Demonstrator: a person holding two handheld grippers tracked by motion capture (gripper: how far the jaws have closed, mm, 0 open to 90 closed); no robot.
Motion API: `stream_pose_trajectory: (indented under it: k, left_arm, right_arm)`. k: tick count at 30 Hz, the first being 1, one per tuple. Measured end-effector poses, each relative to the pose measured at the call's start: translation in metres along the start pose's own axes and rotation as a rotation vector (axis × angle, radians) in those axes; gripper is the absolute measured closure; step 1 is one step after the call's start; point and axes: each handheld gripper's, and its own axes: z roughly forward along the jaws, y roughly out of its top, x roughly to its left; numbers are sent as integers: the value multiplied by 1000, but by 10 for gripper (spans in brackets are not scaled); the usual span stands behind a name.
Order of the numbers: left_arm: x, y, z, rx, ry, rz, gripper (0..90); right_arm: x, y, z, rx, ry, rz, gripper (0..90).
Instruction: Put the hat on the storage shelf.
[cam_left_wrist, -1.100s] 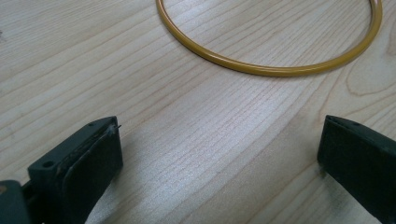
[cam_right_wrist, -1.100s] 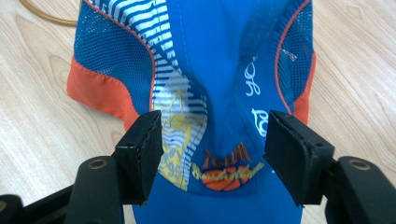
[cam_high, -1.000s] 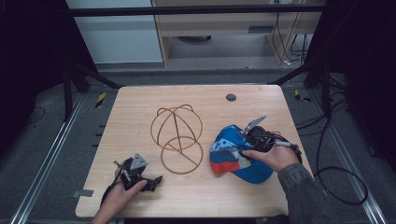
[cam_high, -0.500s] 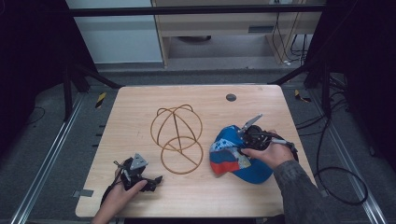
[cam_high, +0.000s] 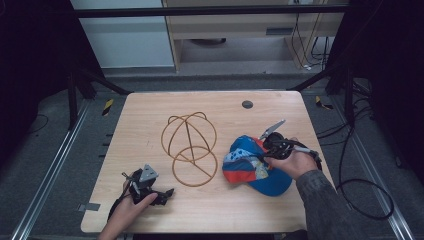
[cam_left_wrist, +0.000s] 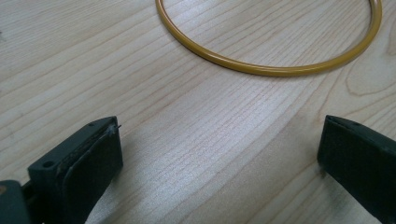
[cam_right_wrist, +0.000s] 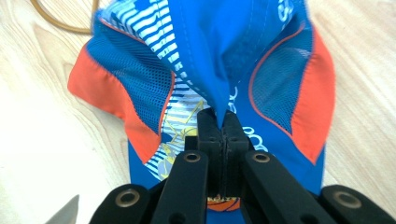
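**Cap pinched and gathered at the right side**

Over the last second the right gripper (cam_high: 272, 146) has barely shifted, staying on the blue, orange and white mesh fabric cap (cam_high: 250, 162). Its 2 jaws are pressed together on a raised fold of blue cloth, so the grip looks secure and a lift seems likely next. The cap lies on the light wooden table (cam_high: 150, 115), just right of the yellow wire dome-shaped frame (cam_high: 189, 145). The left gripper (cam_high: 150, 189) stays resting near the front edge, jaws wide apart and holding nothing.
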Motion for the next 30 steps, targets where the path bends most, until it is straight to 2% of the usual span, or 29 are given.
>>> stream_pose_trajectory:
  k: [11,22,30]
  left_arm:
    - [0,0,0,0,0,0,0]
    - [0,0,0,-4,0,-4,0]
    - [0,0,0,-2,0,-1,0]
  right_arm:
    - [0,17,-45,-61,13,4,899]
    - [1,33,-95,-146,-32,-21,899]
    - [3,41,-125,-202,-43,-35,899]
